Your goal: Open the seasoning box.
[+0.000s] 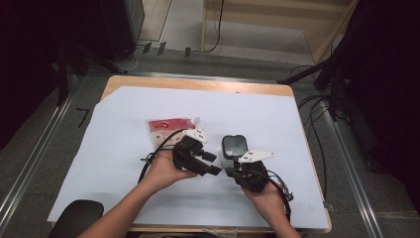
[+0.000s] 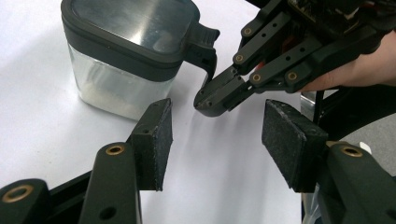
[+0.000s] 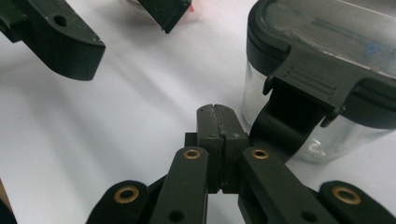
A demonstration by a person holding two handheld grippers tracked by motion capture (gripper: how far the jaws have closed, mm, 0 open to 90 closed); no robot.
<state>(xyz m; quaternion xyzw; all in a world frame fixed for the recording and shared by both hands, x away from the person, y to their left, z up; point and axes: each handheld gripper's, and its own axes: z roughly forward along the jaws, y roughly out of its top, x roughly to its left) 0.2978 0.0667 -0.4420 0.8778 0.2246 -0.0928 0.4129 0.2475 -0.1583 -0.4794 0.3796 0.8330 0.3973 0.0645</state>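
Right gripper view: right gripper (image 3: 219,116), jaws pressed together with nothing between, noses at the latch (image 3: 299,100) of the clear container (image 3: 327,74). Left gripper (image 2: 215,135) gapes empty nearby. Judging: unlatching; next, lever the flap upward.

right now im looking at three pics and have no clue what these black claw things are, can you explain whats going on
Those are hand-held grippers: a person holds one two-jaw tool in each hand. The high view looks down on a table covered with a white sheet. The other two pictures come from cameras riding on each gripper, looking along its jaws.

The left gripper has its jaws apart with nothing between them. The right gripper has its jaws pressed together, empty, its tip beside the latch of a clear container with a dark lid. A red and white pouch lies flat behind the left gripper. Nothing is held.
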